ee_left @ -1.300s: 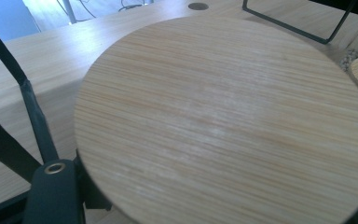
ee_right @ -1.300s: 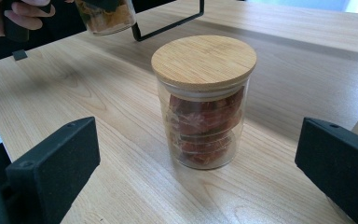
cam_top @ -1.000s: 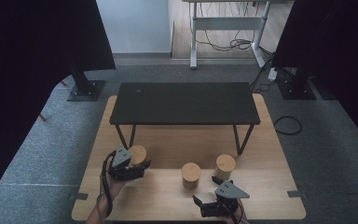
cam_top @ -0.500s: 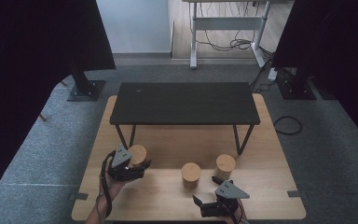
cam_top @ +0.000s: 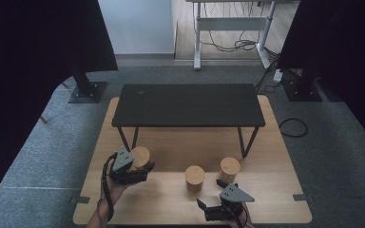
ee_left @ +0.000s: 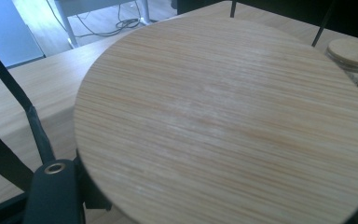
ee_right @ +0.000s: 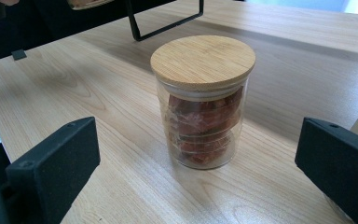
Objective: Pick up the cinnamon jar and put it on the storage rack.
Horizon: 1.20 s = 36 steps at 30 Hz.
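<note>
Jars with wooden lids occupy us: we pinch the left jar (cam_top: 140,157) at the near left of the bench (cam_top: 266,142) in our left gripper (cam_top: 135,175), its fingers (ee_left: 51,196) clamped on it. Our right gripper (cam_top: 209,211) waits with fingers (ee_right: 51,163) spread, facing the middle jar (ee_right: 203,100); a third jar (cam_top: 229,168) stands right of that one.

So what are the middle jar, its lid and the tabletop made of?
Jar: clear, glossy wall, likely glass; reddish contents show through. Lid: pale matte wood, maybe bamboo, with fine straight grain. Tabletop: light wood or wood-look laminate, smooth, with broad grain.
</note>
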Motion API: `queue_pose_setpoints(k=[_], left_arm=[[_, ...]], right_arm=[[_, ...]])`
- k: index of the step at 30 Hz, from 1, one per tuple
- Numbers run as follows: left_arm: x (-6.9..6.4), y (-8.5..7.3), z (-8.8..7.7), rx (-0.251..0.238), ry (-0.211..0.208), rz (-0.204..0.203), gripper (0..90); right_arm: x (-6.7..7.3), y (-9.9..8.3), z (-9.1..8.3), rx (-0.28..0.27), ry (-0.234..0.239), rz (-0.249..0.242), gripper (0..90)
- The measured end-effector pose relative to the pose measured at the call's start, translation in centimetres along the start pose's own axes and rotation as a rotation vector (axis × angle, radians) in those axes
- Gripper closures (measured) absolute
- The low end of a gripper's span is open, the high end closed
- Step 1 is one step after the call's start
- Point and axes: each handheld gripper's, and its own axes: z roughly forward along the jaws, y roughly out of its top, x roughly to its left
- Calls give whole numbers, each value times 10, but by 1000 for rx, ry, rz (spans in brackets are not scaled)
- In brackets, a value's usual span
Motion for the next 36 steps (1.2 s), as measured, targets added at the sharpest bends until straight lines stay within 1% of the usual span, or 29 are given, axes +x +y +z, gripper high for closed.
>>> queue_pose_setpoints(k=[5, 8, 15, 17, 20, 24, 28, 33, 36], left_arm=[[0, 3, -1, -13, -11, -6, 253], [0, 7, -3, -11, -11, 2, 254], [2, 14, -9, -26, -16, 7, 253], [4, 14, -9, -32, -23, 3, 254], [8, 12, -8, -38, -41, -15, 253], [10, 12, -9, -38, -38, -18, 254], [12, 14, -10, -45, -47, -24, 254], [13, 18, -10, -46, -49, -14, 253], [14, 19, -10, -50, -54, -16, 254]], right_arm=[[0, 0, 0, 1, -2, 2, 0], [0, 0, 0, 2, -3, 1, 0], [0, 0, 1, 5, -1, 1, 0], [0, 0, 2, 10, 0, 0, 0], [0, 0, 2, 11, 1, -1, 0], [0, 0, 2, 10, 0, -1, 0], [0, 0, 2, 12, -1, -1, 0], [0, 1, 3, 17, 1, -1, 0], [0, 1, 3, 18, 1, 1, 0]])
